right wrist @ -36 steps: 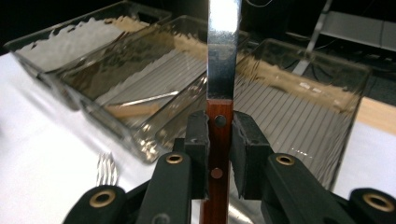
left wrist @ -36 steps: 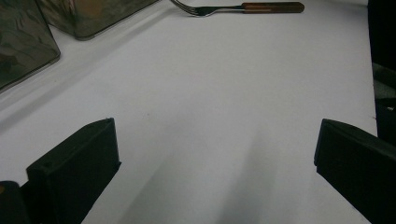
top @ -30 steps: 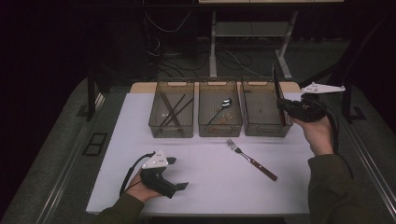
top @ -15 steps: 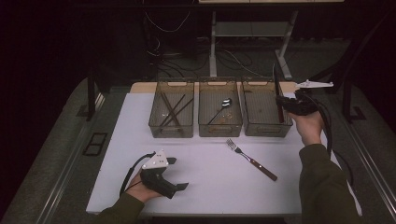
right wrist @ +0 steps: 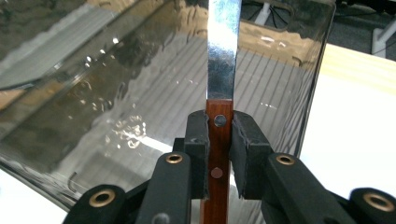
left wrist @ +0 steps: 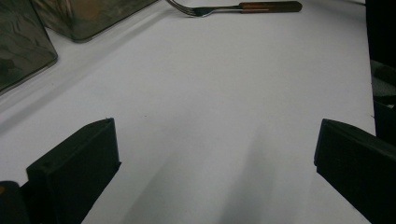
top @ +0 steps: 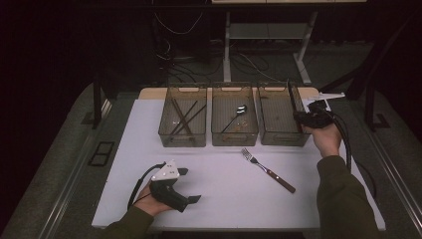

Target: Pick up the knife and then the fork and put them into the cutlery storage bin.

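Clamping the knife by its riveted wooden handle, the right tool shows a bright steel blade.

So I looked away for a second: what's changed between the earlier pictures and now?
The right gripper, shut on the knife, has come down toward the right-hand bin, with the blade over it. Nothing was let go. The left gripper stays open on the table, and the fork lies where it was.
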Demonstrator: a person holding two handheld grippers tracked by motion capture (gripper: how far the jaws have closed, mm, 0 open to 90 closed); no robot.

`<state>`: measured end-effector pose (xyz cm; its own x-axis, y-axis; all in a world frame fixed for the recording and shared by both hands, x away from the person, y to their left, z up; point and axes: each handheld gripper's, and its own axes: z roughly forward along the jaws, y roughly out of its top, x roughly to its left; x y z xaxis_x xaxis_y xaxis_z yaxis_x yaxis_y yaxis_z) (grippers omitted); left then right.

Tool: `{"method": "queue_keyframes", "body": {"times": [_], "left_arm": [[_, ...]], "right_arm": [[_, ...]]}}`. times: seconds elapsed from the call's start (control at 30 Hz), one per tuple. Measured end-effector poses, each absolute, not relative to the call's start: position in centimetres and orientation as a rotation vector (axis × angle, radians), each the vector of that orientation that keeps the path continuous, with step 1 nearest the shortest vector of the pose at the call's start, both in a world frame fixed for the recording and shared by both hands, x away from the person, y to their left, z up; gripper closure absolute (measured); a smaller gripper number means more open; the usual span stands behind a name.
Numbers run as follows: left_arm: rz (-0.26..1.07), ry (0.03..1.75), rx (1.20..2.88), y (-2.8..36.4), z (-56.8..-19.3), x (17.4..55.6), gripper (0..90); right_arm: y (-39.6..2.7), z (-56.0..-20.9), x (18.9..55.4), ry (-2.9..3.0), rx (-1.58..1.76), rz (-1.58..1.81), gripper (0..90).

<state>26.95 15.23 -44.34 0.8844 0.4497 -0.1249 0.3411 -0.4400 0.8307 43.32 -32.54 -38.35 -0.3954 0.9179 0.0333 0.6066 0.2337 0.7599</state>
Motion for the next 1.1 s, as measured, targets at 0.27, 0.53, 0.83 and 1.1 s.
{"method": "queue_keyframes", "body": {"times": [0.27,0.53,0.83,1.1], "left_arm": [[0.141,0.568,2.074,15.2,-44.4,27.0,0.0],[0.141,0.569,2.075,15.2,-44.4,27.0,0.0],[0.137,0.571,2.078,15.1,-44.4,26.9,0.0],[0.138,0.571,2.077,15.1,-44.4,26.9,0.0]], "right_arm": [[-32.9,-39.1,43.2,2.102,1.438,0.978,76.8],[-33.1,-38.5,42.7,2.065,1.435,1.071,60.4],[-33.5,-36.8,40.9,2.081,1.432,1.152,47.8],[-32.3,-35.6,38.1,2.176,1.344,1.160,38.8]]}}
